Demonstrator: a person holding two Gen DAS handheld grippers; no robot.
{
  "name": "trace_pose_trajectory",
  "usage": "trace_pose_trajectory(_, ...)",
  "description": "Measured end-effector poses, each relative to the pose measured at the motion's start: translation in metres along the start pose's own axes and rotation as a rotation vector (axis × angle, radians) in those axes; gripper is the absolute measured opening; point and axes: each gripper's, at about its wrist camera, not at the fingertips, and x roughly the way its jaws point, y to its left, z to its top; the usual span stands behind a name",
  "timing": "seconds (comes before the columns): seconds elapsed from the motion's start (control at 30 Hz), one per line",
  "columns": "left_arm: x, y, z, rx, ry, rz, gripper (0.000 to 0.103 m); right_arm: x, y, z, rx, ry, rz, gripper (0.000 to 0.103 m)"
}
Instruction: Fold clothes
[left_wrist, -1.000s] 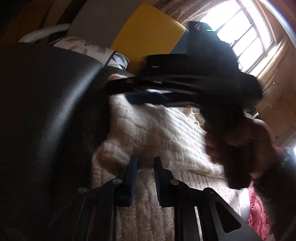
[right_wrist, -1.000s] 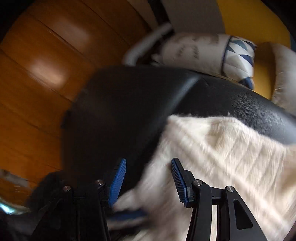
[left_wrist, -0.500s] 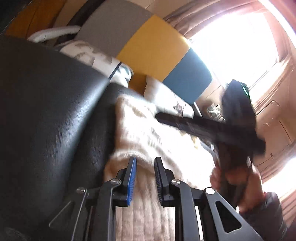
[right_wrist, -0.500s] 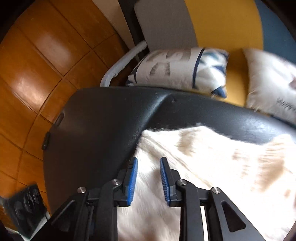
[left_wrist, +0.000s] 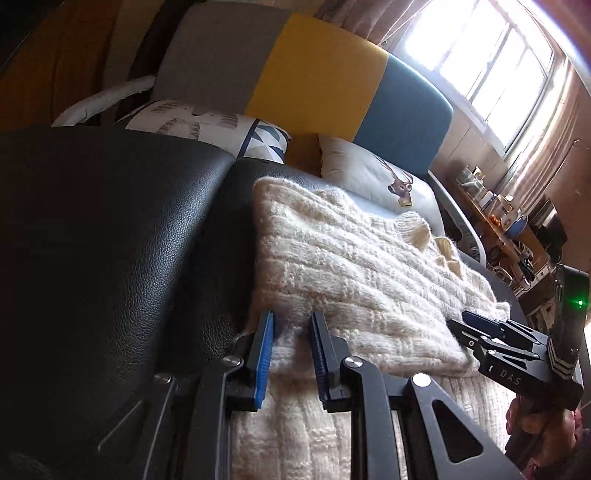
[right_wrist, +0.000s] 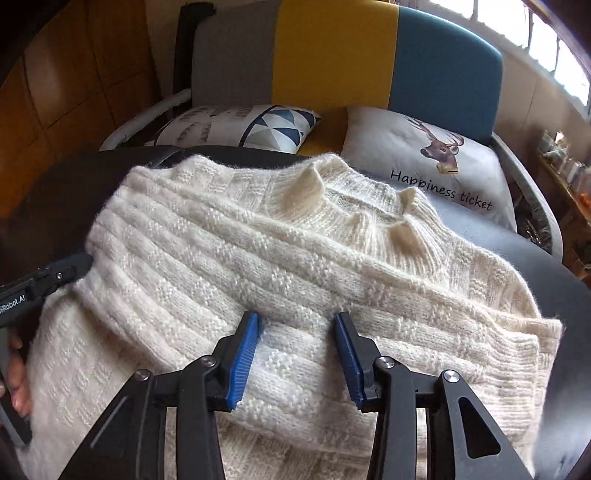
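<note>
A cream chunky-knit sweater (right_wrist: 295, 266) lies on a black leather seat (left_wrist: 110, 229), collar towards the back, with a sleeve folded across its chest. It also shows in the left wrist view (left_wrist: 343, 280). My left gripper (left_wrist: 291, 325) is at the sweater's left edge, with the folded sleeve's corner between its narrowly parted jaws. My right gripper (right_wrist: 297, 321) is open over the middle of the sweater, just above the folded sleeve's lower edge, holding nothing. The right gripper (left_wrist: 480, 325) also shows at the right of the left wrist view.
Behind the seat is a sofa with a grey, yellow and blue back (right_wrist: 332, 55). On it lie a triangle-patterned cushion (right_wrist: 243, 127) and a deer cushion (right_wrist: 424, 158). A cluttered shelf (left_wrist: 506, 221) and a bright window (left_wrist: 480, 51) are at the right.
My right gripper has swung from the sweater's left side to its middle and opened wider. The sleeve now lies folded across the chest. My left gripper stays at the left edge.
</note>
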Motion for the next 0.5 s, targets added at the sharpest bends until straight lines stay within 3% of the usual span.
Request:
trace_pose_trajectory(0.13,-0.018,-0.006,0.000,-0.018,-0.029,0.017,0.020,-0.005,-0.001,0.001,0.024,-0.006,0.002,0.044)
trace_pose_trajectory(0.27,-0.048,-0.018,-0.016,0.001,-0.059,-0.028,0.020,-0.024,-0.006,-0.007,0.052,-0.034,0.017,0.045)
trace_pose_trajectory(0.33,-0.048,-0.026,-0.029,0.053,-0.039,-0.016,0.021,-0.034,-0.013,-0.015,0.079,-0.054,0.008,0.051)
trace_pose_trajectory(0.43,-0.024,-0.026,-0.048,0.076,0.072,0.039,0.020,-0.037,-0.044,-0.030,0.172,-0.043,-0.048,0.054)
trace_pose_trajectory(0.5,-0.025,-0.028,-0.050,0.092,0.066,0.048,0.020,-0.037,-0.046,-0.033,0.183,-0.036,-0.049,0.055)
